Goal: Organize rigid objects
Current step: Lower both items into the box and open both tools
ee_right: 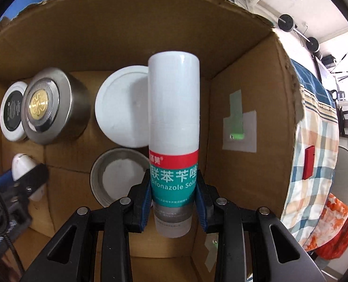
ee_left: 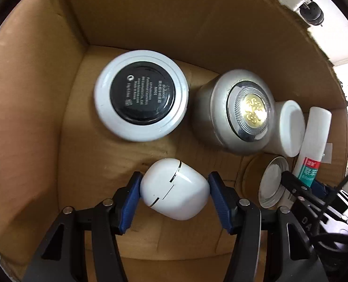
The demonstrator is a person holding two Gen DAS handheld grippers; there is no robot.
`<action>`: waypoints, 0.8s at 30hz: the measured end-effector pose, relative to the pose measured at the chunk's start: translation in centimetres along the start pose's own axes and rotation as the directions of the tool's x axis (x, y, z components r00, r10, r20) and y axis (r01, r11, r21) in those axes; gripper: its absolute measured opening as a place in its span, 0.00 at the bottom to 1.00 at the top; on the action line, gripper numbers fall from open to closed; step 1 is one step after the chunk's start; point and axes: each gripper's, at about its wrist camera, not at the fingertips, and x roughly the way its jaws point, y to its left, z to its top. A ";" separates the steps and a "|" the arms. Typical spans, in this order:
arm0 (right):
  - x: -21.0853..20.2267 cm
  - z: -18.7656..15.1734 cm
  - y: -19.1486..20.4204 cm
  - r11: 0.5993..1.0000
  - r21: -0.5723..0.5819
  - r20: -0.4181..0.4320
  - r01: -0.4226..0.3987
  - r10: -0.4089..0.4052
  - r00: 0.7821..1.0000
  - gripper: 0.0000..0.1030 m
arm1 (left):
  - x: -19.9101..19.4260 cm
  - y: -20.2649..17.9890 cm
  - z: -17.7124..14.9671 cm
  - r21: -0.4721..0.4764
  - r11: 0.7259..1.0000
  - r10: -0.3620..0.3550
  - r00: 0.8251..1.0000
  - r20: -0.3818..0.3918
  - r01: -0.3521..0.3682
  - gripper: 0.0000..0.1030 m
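While each hand-held gripper [ee_left: 175,191] [ee_right: 174,193] pinches one item, four containers [ee_left: 141,95] sit boxed.

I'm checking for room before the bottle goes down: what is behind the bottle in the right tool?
Behind the bottle stands a white lidded jar, its right side covered by the bottle. Below it sits a round tin, also partly covered. The box floor directly behind the bottle is hidden.

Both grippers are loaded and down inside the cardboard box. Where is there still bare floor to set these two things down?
Bare floor of the cardboard box shows right of the white bottle with the teal label, beside the taped wall. More lies around the white earbud case, toward the left wall. The back row is crowded: white-rimmed black compact, silver tin, white jar.
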 end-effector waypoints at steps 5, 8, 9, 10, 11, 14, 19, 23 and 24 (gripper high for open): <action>0.0 1.0 -0.3 1.000 0.012 -0.011 -0.016 0.016 1.000 0.34 | 0.2 0.1 0.5 -0.003 1.000 0.011 1.000 0.001 -0.011 0.54; 0.2 1.4 -0.8 1.000 0.022 -0.025 -0.016 0.016 1.000 0.35 | -0.2 -0.1 1.2 -0.006 1.000 0.009 1.000 -0.012 -0.009 0.54; 0.4 1.4 -1.1 1.000 0.026 -0.030 -0.016 0.017 0.999 0.36 | -0.2 -0.2 1.3 -0.010 1.000 0.010 1.000 -0.016 -0.010 0.54; 0.3 1.5 -1.4 0.999 0.030 -0.035 -0.016 0.017 0.999 0.38 | -0.3 0.0 1.3 -0.013 1.000 0.010 1.000 -0.021 -0.010 0.54; 0.3 1.8 -1.6 0.999 0.032 -0.037 -0.018 0.019 0.999 0.39 | -0.4 0.0 1.4 -0.015 1.000 0.006 1.000 -0.024 -0.007 0.58; -0.5 1.9 -1.9 0.999 0.028 -0.023 -0.019 0.019 1.000 0.44 | -0.8 0.2 1.7 -0.027 1.000 0.000 1.000 -0.021 -0.001 0.61; -2.1 1.8 -2.4 0.999 0.030 0.005 -0.017 0.017 1.000 0.84 | -2.0 0.3 1.0 -0.018 1.000 0.007 1.000 -0.022 -0.007 0.65; -3.0 0.7 -3.2 0.998 0.035 0.000 -0.045 0.045 0.999 0.85 | -4.0 0.4 -0.1 -0.004 1.000 0.018 1.000 0.011 -0.018 0.76; -3.1 0.3 -3.5 0.998 0.038 0.002 -0.048 0.048 0.999 0.87 | -4.6 0.6 -0.5 -0.004 1.000 0.027 0.999 0.021 -0.026 0.77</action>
